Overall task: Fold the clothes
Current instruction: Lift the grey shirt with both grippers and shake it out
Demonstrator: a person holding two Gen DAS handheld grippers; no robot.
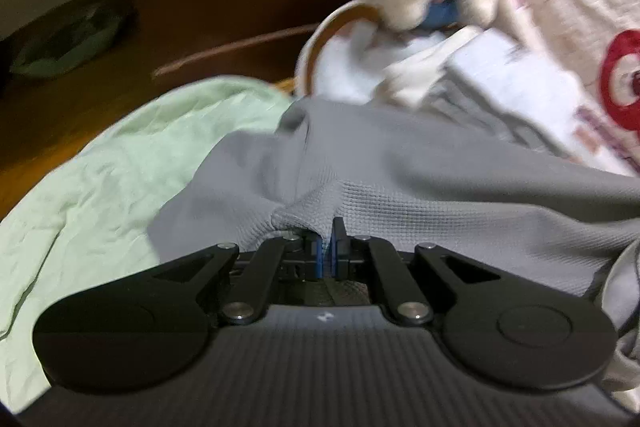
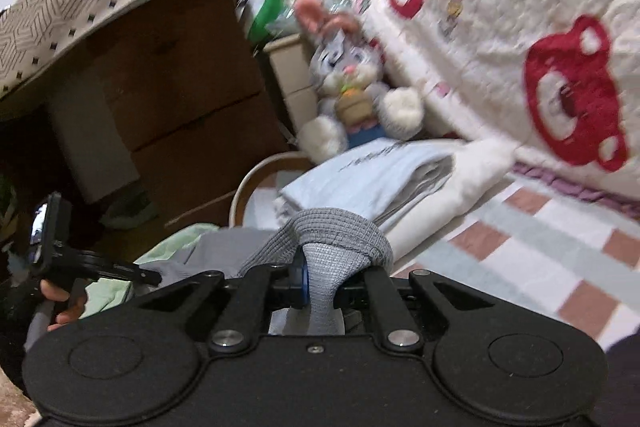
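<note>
Left wrist view, grey waffle-knit garment (image 1: 420, 187) bunched, pinched in left tongs (image 1: 329, 247)

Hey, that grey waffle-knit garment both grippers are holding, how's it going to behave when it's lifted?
Probably floppy: the grey garment bunches where the left gripper pinches it and drapes loosely. Its ribbed edge wads over the right gripper, so it likely grips well. Looks light.
</note>
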